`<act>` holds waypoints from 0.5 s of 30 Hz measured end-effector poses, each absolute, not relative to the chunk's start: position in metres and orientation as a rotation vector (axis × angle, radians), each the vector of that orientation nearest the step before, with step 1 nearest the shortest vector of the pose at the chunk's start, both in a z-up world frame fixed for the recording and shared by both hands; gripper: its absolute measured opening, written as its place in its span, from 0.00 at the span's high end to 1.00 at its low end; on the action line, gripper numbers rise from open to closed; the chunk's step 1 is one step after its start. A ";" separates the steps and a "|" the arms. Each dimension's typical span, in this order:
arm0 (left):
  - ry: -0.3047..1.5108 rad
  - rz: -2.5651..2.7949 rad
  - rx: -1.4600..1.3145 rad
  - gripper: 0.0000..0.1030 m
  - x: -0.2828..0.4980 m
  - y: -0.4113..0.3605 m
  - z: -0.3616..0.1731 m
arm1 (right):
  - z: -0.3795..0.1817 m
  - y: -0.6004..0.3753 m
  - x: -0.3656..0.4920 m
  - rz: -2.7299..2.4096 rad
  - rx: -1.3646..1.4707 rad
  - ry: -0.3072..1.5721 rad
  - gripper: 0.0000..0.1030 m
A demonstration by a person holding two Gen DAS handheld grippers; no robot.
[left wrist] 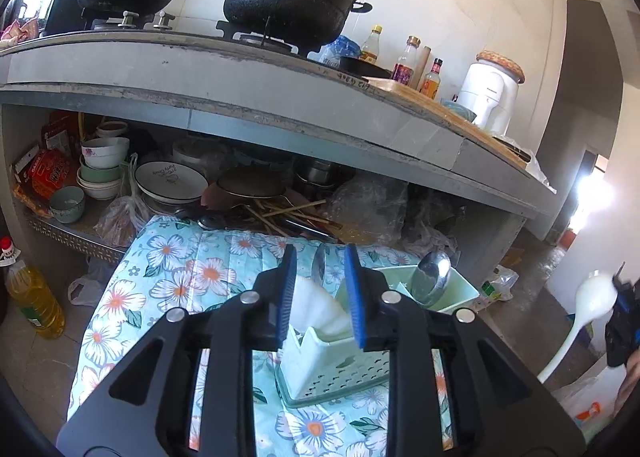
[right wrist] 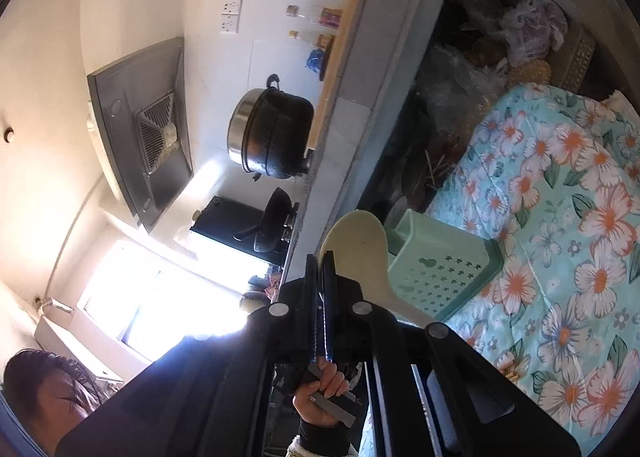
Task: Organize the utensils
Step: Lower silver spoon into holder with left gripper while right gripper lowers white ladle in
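Note:
A pale green perforated utensil basket (left wrist: 340, 373) stands on a floral cloth (left wrist: 180, 277). A metal spoon (left wrist: 430, 277) leans bowl-up in its far compartment, and a second metal utensil (left wrist: 319, 271) stands just past my fingers. My left gripper (left wrist: 320, 257) hovers over the basket, open, with nothing pressed between its blue pads (left wrist: 354, 297). My right gripper (right wrist: 320, 257) is shut on the head of a white rice spoon (right wrist: 356, 245), held in the air beside the basket (right wrist: 440, 269). That spoon (left wrist: 594, 297) also shows at the right edge of the left wrist view.
Behind the cloth an open shelf holds stacked bowls (left wrist: 102, 165), plates (left wrist: 170, 179) and loose chopsticks (left wrist: 288, 213). The counter (left wrist: 280, 69) above carries a black pot (left wrist: 292, 1), a wok and bottles. An oil bottle (left wrist: 34, 297) stands on the floor at left. A person's hand (right wrist: 320, 397) grips the handle.

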State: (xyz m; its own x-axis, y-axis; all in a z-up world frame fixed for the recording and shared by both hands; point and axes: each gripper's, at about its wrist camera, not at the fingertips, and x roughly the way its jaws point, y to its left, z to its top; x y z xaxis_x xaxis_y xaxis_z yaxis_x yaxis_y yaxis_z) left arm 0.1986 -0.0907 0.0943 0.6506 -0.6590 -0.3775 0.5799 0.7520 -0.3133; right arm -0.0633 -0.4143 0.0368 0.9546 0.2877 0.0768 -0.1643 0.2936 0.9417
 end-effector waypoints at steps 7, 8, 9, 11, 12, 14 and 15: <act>0.475 -0.710 -0.145 0.57 0.171 -0.065 0.095 | 0.116 -0.410 -0.043 0.344 1.059 0.053 0.97; 0.475 -0.710 -0.135 0.55 0.165 -0.061 0.093 | 0.126 -0.409 -0.038 0.347 1.034 0.050 0.97; 0.474 -0.708 -0.123 0.53 0.160 -0.057 0.091 | 0.134 -0.408 -0.032 0.350 1.013 0.052 0.97; 0.472 -0.705 -0.102 0.48 0.150 -0.051 0.088 | 0.148 -0.405 -0.016 0.356 0.976 0.064 0.97; 0.473 -0.705 -0.093 0.45 0.145 -0.047 0.085 | 0.152 -0.403 -0.008 0.359 0.966 0.072 0.97; 0.480 -0.714 -0.071 0.39 0.135 -0.043 0.081 | 0.156 -0.400 0.011 0.363 0.948 0.095 0.97; 0.483 -0.717 -0.060 0.36 0.131 -0.042 0.079 | 0.156 -0.398 0.020 0.360 0.944 0.106 0.97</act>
